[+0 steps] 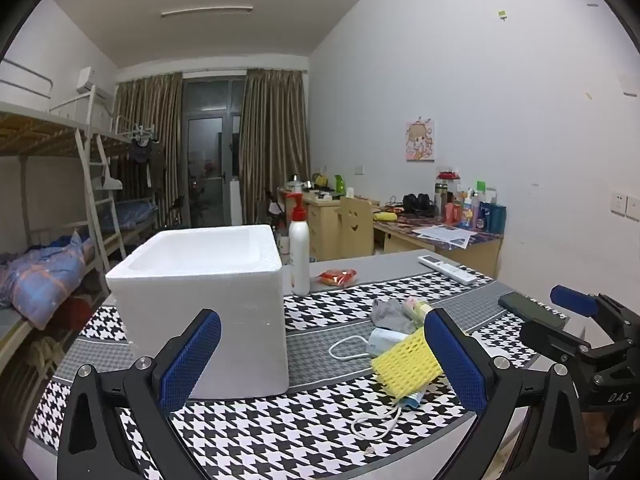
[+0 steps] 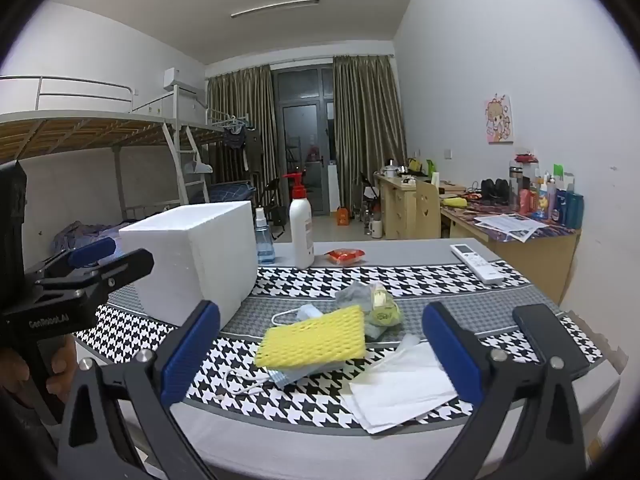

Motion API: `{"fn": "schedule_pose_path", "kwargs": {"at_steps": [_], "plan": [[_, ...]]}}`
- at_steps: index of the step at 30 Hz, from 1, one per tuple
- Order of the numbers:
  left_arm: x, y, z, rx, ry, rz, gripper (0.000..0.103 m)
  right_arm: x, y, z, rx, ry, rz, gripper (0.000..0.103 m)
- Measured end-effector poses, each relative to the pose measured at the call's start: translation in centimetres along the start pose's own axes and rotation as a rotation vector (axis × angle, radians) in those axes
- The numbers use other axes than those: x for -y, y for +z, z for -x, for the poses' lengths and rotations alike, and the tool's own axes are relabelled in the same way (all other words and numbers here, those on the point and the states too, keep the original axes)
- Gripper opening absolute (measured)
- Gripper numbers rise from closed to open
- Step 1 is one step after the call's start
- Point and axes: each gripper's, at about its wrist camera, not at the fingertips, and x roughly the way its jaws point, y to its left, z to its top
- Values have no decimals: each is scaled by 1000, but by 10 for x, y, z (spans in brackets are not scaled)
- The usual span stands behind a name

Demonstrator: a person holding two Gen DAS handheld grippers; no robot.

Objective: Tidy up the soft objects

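Observation:
A white foam box (image 1: 200, 300) stands open-topped on the houndstooth table cloth; it also shows in the right wrist view (image 2: 196, 256). To its right lies a pile of soft things: a yellow foam net (image 2: 316, 340) on face masks (image 2: 288, 374), a grey cloth (image 2: 352, 294), a greenish bag (image 2: 384, 308) and white tissues (image 2: 400, 384). The net (image 1: 408, 364), mask (image 1: 384, 340) and cloth (image 1: 390, 314) show in the left wrist view. My left gripper (image 1: 320, 360) is open and empty, in front of the box. My right gripper (image 2: 320, 352) is open and empty, just short of the pile.
A white pump bottle (image 2: 301, 224), a blue spray bottle (image 2: 264, 240) and a red packet (image 2: 346, 255) stand behind the pile. A remote (image 2: 476, 262) and a black phone (image 2: 550, 336) lie at the right. Bunk beds are on the left, desks on the right.

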Motion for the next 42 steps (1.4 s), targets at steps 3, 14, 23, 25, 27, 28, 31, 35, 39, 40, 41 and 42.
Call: {"fn": "schedule_pose_path", "kwargs": {"at_steps": [3, 14, 23, 25, 27, 28, 31, 35, 39, 40, 41, 42], "plan": [[2, 0, 1, 3, -11, -4, 102, 0, -1, 0, 3, 2, -9, 102], [-3, 0, -1, -13, 16, 17, 102, 3, 4, 0, 4, -1, -1, 102], [1, -1, -2, -14, 15, 3, 102, -1, 4, 6, 14, -3, 1, 102], [2, 0, -1, -11, 16, 4, 102, -1, 4, 7, 13, -7, 0, 102], [1, -1, 0, -10, 12, 2, 102, -1, 4, 8, 12, -8, -3, 102], [1, -1, 1, -10, 14, 2, 102, 0, 5, 9, 13, -7, -4, 102], [1, 0, 2, -6, 20, 3, 102, 1, 5, 9, 15, -10, -4, 102], [2, 0, 1, -5, 24, 4, 102, 1, 4, 9, 13, -13, -3, 102], [1, 1, 2, -6, 19, -1, 102, 1, 4, 8, 10, -11, -1, 102], [1, 2, 1, -7, 19, -2, 102, 1, 4, 8, 10, -11, 0, 102], [1, 2, 1, -5, 20, -3, 102, 1, 4, 8, 10, -13, -1, 102], [1, 2, 2, -3, 24, -7, 102, 1, 4, 8, 11, -13, -2, 102]]}}
